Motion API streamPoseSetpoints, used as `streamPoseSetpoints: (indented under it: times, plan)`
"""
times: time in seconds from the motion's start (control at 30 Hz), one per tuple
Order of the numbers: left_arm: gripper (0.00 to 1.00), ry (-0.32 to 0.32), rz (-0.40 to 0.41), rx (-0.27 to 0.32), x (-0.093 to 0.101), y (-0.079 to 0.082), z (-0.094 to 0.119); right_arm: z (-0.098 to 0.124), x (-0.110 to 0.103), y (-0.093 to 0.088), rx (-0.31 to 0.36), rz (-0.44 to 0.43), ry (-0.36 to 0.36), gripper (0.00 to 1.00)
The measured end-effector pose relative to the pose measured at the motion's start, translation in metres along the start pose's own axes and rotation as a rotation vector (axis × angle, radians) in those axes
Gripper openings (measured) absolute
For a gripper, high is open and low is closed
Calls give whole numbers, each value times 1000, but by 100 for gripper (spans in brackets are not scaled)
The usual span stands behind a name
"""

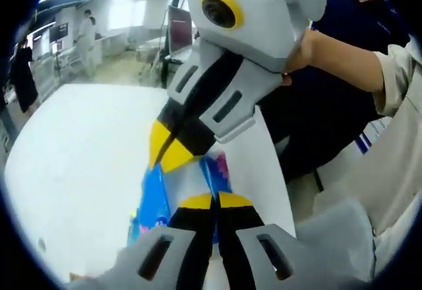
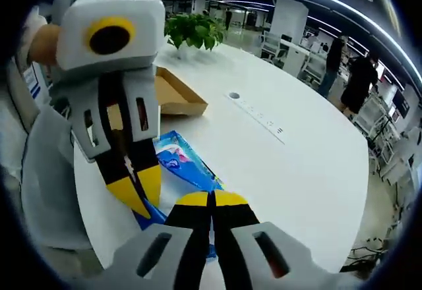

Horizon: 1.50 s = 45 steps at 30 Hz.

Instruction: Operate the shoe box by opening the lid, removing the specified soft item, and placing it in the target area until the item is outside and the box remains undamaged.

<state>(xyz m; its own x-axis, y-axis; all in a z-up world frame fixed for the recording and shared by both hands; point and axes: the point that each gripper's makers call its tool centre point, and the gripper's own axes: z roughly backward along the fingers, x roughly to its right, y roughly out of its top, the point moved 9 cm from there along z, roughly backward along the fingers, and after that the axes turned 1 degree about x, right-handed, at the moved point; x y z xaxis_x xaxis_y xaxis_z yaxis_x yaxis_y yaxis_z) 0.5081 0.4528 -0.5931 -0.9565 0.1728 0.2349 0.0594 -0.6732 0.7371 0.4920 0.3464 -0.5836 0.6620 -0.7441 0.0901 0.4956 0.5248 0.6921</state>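
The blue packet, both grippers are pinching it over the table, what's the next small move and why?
Probably lower the blue packet onto the bare white table and release. Both the left gripper and right gripper are shut on it, and it is already outside the cardboard box.

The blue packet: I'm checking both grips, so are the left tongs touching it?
Touching. In the left gripper view the left tongs are closed, yellow tips pressed on the blue packet.
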Motion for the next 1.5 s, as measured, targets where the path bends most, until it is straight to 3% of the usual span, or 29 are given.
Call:
streamPoseSetpoints:
  times: [0.47,0.87,1.23,1.5]
  plan:
    - [0,-32,14,-20,-26,9,-47,-6,33,-33,-66,-10,-4,0]
    - [0,-36,33,-19,-31,15,-75,-8,53,-55,-93,-23,-41,0]
    - [0,-11,90,-32,-36,-6,-104,-28,52,-81,-142,-9,-63,0]
    - [0,15,99,-53,-42,-17,-112,-37,56,-92,-152,-10,-87,0]
